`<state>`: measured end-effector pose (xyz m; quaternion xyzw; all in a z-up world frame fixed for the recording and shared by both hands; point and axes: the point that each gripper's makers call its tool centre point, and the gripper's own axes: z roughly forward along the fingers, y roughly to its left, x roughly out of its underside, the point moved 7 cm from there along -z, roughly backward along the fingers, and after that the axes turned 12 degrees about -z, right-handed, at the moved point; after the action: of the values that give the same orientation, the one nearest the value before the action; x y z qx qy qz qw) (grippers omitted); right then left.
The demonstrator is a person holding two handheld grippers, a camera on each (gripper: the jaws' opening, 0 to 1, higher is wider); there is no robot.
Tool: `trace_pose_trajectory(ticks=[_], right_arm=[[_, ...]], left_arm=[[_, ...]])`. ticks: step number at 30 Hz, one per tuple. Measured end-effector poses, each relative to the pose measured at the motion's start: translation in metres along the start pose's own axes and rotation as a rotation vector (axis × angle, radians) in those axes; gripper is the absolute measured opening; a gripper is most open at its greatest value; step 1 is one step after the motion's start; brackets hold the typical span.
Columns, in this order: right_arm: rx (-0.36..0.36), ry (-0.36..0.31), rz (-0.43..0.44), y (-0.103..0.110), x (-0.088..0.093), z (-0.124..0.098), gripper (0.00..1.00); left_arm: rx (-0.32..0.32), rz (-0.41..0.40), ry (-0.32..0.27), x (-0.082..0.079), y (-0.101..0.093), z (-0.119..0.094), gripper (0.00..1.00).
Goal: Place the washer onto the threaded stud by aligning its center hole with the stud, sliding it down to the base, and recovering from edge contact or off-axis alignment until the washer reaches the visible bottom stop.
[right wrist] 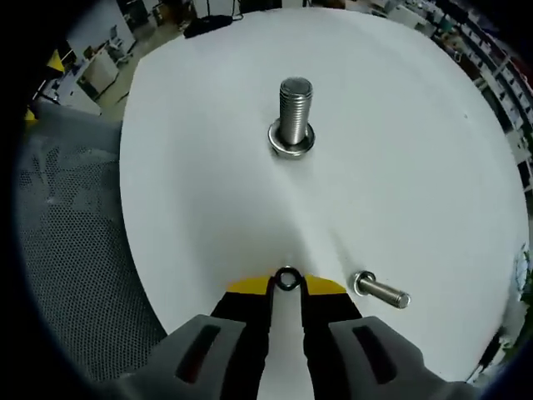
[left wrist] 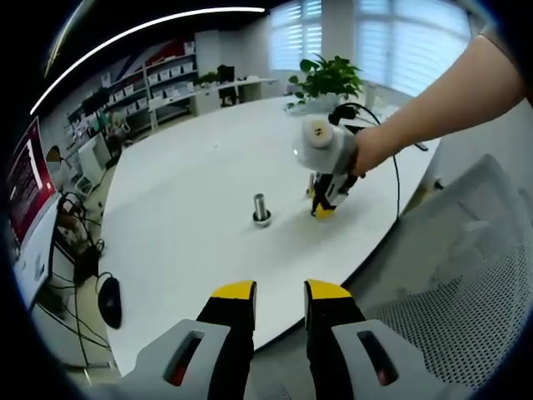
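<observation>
Right tool [right wrist: 286, 285] jaws nearly closed, low over table; left tool [left wrist: 280, 290] parted, idle.

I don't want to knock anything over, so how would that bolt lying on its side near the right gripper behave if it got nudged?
The loose bolt lies flat on the smooth white table, so it would probably roll, likely curving around its wider head. It looks like solid metal, so stiff and fairly heavy for its size. The upright stud stands on a broad base, so it seems steadier.
</observation>
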<state>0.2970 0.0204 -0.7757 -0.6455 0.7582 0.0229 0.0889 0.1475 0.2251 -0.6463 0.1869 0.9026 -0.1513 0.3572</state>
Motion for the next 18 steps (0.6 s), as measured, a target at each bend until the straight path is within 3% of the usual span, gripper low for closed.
trace_pose_trajectory(ticks=[8, 11, 18], right_arm=[[-0.031, 0.128, -0.035, -0.003, -0.010, 0.003, 0.15], [-0.032, 0.182, -0.006, -0.003, -0.014, 0.003, 0.15], [-0.011, 0.178, -0.041, -0.001, -0.013, 0.003, 0.14]], left_arm=[[-0.004, 0.003, 0.009, 0.001, 0.001, 0.001, 0.21], [-0.006, 0.004, 0.012, 0.001, 0.001, 0.001, 0.21], [-0.004, -0.003, 0.000, 0.000, 0.001, 0.000, 0.21]])
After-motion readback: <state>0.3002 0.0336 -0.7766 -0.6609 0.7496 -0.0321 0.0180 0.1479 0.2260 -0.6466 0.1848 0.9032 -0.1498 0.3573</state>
